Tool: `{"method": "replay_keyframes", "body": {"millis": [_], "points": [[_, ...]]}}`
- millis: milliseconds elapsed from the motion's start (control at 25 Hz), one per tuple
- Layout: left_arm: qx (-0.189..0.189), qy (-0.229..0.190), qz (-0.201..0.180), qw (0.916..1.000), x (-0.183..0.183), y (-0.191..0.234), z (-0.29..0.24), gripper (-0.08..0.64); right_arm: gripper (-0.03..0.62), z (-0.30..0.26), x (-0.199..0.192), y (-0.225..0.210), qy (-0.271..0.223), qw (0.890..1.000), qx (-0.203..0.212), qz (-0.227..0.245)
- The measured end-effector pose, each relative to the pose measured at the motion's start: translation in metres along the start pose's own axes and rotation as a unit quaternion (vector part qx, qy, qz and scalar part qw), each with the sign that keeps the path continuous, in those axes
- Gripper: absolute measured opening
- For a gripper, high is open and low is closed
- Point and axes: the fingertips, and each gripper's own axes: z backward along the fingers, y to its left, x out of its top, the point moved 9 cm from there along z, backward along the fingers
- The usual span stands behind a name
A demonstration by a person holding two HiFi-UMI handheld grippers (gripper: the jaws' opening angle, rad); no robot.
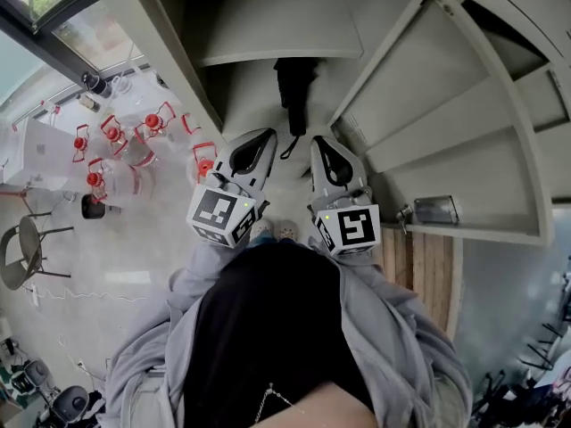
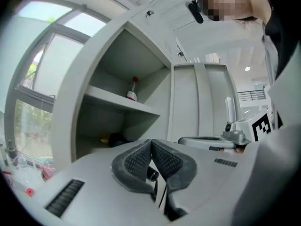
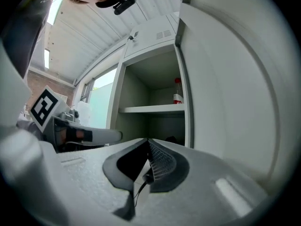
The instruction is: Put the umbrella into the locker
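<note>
The black folded umbrella (image 1: 294, 87) lies in the locker's lower compartment under the shelf (image 1: 277, 29), its cord hanging toward me. In the left gripper view it is a dark shape (image 2: 115, 138) below the shelf; in the right gripper view it shows only as a dark bit (image 3: 172, 139). My left gripper (image 1: 266, 137) and right gripper (image 1: 319, 143) are side by side just in front of the locker opening, apart from the umbrella. The left gripper (image 2: 151, 143) has its pads closed together with nothing between them. So has the right gripper (image 3: 148, 143).
The locker door (image 1: 464, 123) stands open to the right, with a metal latch (image 1: 433, 209) at its edge. A red-capped bottle (image 2: 133, 91) stands on the upper shelf. Several red-handled water jugs (image 1: 116, 141) and a chair (image 1: 27, 252) are on the floor at left.
</note>
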Motion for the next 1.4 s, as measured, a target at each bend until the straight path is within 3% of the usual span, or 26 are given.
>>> {"method": "replay_keyframes", "body": {"millis": [200,360,480,1400], "points": [[0.085,-0.035,-0.023,0.9955,0.027,0.0,0.033,0.006,0.003,-0.003,0.012,0.002,-0.018,1.0,-0.016,-0.002],[0.138,-0.027,-0.032,0.9896,0.03,-0.002,0.052,0.006,0.003,0.002,0.018,0.003,-0.029,0.999,-0.034,0.014],[0.156,-0.021,-0.035,0.9868,0.021,-0.005,0.058,0.006,0.003,0.005,0.019,0.006,-0.033,0.999,-0.034,0.025],[0.121,-0.013,-0.051,0.9912,0.007,-0.029,0.059,0.006,0.003,0.017,0.002,0.019,-0.006,0.999,-0.012,0.029]]}}
